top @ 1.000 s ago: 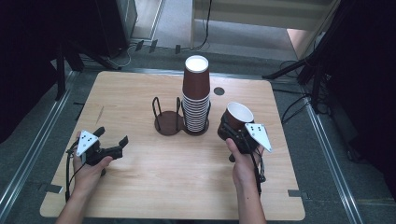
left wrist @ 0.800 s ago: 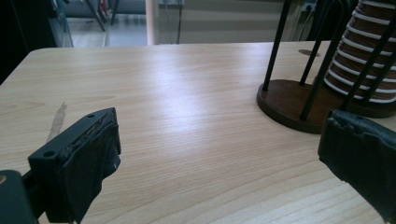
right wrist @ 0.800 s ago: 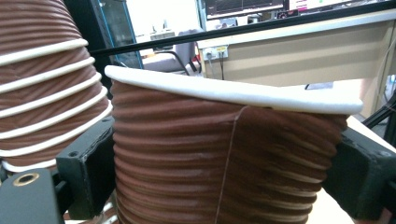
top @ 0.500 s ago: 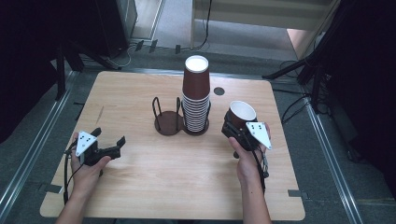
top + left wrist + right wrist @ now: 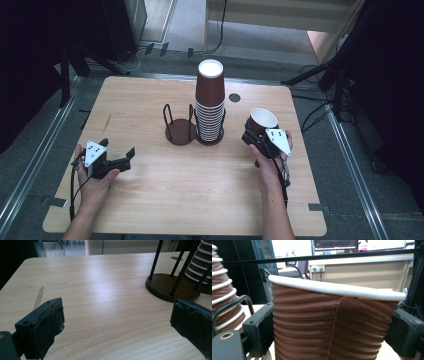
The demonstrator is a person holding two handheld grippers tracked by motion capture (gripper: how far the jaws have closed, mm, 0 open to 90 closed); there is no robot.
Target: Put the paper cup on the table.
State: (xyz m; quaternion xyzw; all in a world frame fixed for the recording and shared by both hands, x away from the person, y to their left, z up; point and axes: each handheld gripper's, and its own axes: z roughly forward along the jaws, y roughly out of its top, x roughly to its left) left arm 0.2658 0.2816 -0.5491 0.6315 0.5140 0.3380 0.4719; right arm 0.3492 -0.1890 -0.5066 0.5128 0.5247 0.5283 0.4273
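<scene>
My left gripper sits low over the near left part of the wooden table, held in my left hand. Its 2 jaws stand wide apart with nothing between them; in the left gripper view I see bare wood in the gap, with a pale scuff mark on the boards to the left.

Toward the middle of the table stands a dark cup holder with 2 round bases and thin upright black rods. Its left base is vacant. On its right base rises a tall stack of brown ribbed paper cups with white rims, nested upside down. Just beyond the stack, a small dark round mark shows on the tabletop.

To the right of the stack, my right gripper holds 1 brown ribbed paper cup, mouth up and tilted a little, with its white inside showing. In the right gripper view the 2 jaws press against the cup's ribbed sides, left and right, below its white rim. My right hand grips the tool from the near side.
</scene>
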